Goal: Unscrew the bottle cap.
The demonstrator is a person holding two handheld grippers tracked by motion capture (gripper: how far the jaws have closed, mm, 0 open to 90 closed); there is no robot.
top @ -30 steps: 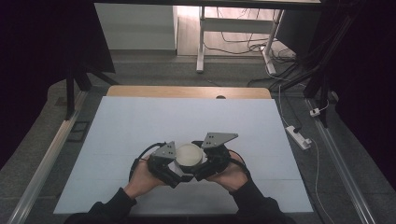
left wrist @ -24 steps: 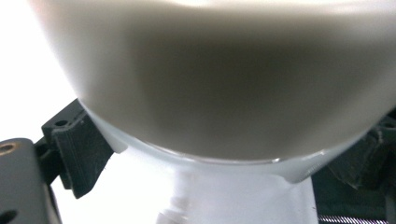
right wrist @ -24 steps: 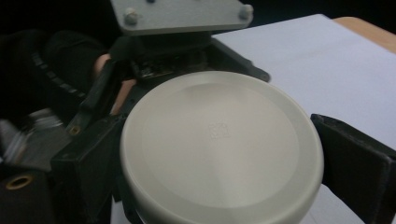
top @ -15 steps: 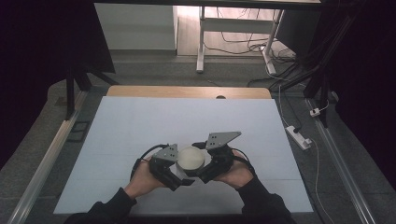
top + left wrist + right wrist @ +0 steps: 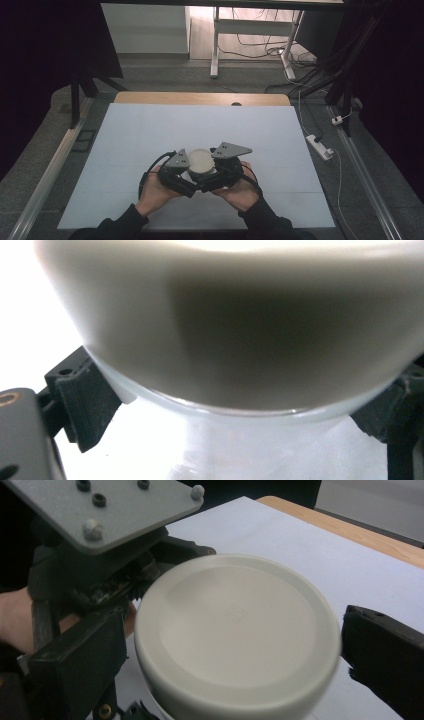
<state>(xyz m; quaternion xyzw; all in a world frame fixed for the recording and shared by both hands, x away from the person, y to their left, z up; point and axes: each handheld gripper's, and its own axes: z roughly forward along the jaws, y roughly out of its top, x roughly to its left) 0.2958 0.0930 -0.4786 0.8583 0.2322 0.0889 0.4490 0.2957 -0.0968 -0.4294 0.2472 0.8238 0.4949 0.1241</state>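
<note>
Lid (image 5: pixel 235 630) of cream plastic caps a clear jar (image 5: pixel 240 412) near the front middle of the white table (image 5: pixel 125 135), and over the last second we see both barely shifted. The left gripper (image 5: pixel 176 176) clamps the jar's body below the lid, while the right gripper (image 5: pixel 220 172) brackets the lid, its jaws not yet touching. We judge unscrewing is about to begin.

No readable text, label, brand or number is seen anywhere. A small embossed mark is made out at the centre of the lid (image 5: pixel 235 612) in the right gripper view, but it cannot be read.
</note>
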